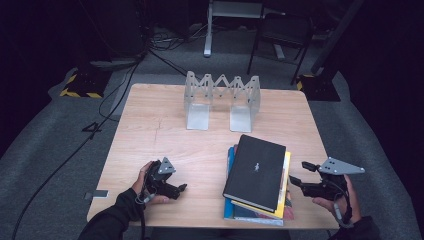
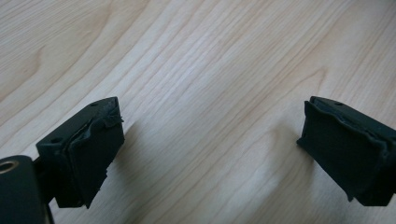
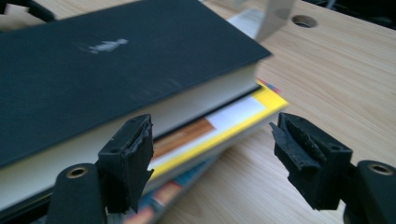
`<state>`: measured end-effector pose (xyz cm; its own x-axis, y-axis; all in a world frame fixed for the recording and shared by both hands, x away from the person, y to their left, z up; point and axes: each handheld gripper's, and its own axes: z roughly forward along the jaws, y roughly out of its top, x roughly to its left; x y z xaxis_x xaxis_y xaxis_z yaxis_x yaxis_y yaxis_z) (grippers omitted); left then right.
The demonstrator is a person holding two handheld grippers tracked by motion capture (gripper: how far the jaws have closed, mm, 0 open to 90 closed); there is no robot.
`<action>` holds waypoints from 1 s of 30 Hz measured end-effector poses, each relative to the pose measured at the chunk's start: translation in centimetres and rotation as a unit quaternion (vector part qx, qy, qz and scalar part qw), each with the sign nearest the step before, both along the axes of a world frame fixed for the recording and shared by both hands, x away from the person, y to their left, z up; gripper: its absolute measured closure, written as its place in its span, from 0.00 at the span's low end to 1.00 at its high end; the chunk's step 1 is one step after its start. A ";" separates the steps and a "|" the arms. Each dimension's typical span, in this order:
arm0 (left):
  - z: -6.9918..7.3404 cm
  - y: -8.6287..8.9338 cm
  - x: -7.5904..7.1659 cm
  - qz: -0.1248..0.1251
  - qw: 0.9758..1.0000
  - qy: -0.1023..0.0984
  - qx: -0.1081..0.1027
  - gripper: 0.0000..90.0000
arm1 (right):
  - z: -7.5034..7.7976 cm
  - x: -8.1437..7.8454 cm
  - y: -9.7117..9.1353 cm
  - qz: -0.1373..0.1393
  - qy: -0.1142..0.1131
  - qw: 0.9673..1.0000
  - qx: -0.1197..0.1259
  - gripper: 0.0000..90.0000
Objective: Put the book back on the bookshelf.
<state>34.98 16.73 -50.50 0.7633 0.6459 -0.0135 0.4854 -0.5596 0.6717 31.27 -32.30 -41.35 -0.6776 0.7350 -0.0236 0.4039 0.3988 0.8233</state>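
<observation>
Metal expanding book rack (image 1: 222, 100) stands empty; the black hardcover (image 1: 256, 171) tops the book stack just beside my right gripper (image 3: 212, 158), jaws spread; my left gripper (image 2: 210, 154) gapes over bare tabletop (image 2: 201, 60).

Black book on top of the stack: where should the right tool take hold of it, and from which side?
Probably by its page edge, from the table's right side. The black book lies flat atop the stack of books, and the right tool, jaws open, already faces that edge. It overhangs the yellow book there, which leaves room for a jaw underneath.
</observation>
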 end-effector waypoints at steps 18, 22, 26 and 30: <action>0.0 -1.6 -0.4 -0.030 1.000 -0.001 0.000 0.07 | -0.1 -0.1 4.1 0.048 0.040 0.998 0.023 0.24; 0.0 -1.7 -0.3 -0.033 0.999 -0.001 -0.002 0.07 | -0.5 1.0 3.8 0.046 0.074 0.995 0.038 0.14; 0.0 -1.8 -0.3 -0.034 0.999 0.000 0.001 0.07 | -1.3 2.1 3.3 0.054 0.106 0.991 0.065 0.07; 0.2 -2.3 0.0 -0.048 0.999 0.000 0.002 0.11 | -1.5 2.9 3.5 0.078 0.117 0.987 0.074 0.06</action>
<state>35.00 14.45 -50.30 0.8221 0.5693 -0.0109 0.4289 -0.6065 0.6695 34.15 -28.83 -42.89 -0.7571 0.6050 0.2465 0.5325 0.3530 0.7693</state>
